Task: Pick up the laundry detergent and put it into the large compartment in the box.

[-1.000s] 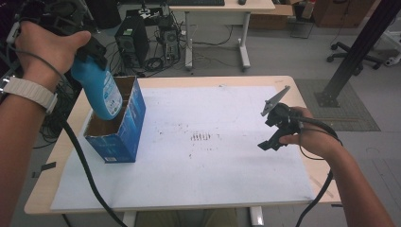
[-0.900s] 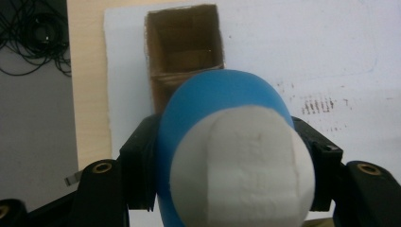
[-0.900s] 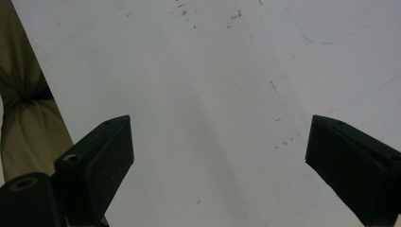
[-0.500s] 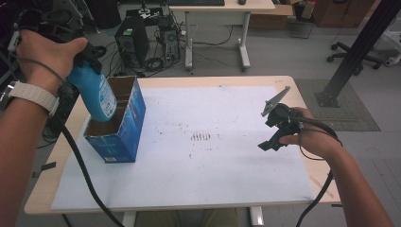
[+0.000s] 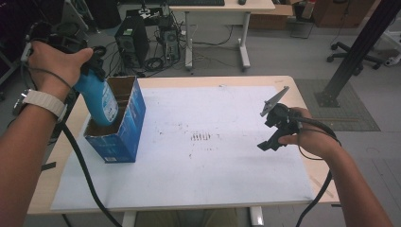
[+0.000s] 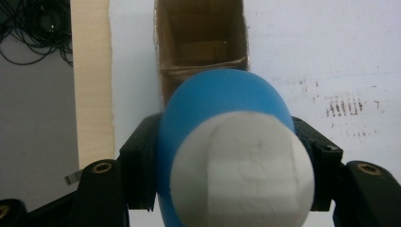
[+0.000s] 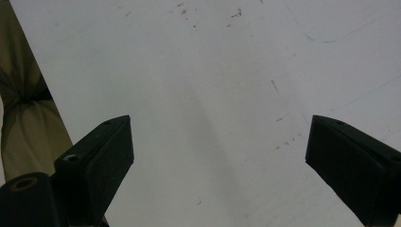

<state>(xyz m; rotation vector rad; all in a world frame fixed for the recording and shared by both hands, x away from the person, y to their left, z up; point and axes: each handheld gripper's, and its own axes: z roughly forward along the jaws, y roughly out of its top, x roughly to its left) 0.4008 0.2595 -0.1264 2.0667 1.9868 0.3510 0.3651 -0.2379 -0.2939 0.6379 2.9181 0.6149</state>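
L gripper (image 5: 97, 64) jaws clamp blue bottle (image 5: 100, 101) tilted over box (image 5: 118, 125); R gripper (image 7: 217, 156) jaws wide, empty; risk: bottle base snags divider, tips box.

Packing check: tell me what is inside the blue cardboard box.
The blue cardboard box has brown divider walls; the blue bottle's base dips into one compartment. The far compartment looks empty in the left gripper view; the bottle covers the near floor.

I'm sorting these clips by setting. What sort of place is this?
Probably a lab or workshop office, not a home. A desktop computer tower sits on the floor amid loose cables, a wheeled office chair stands at the back right, and the work table is covered with a stained white sheet.
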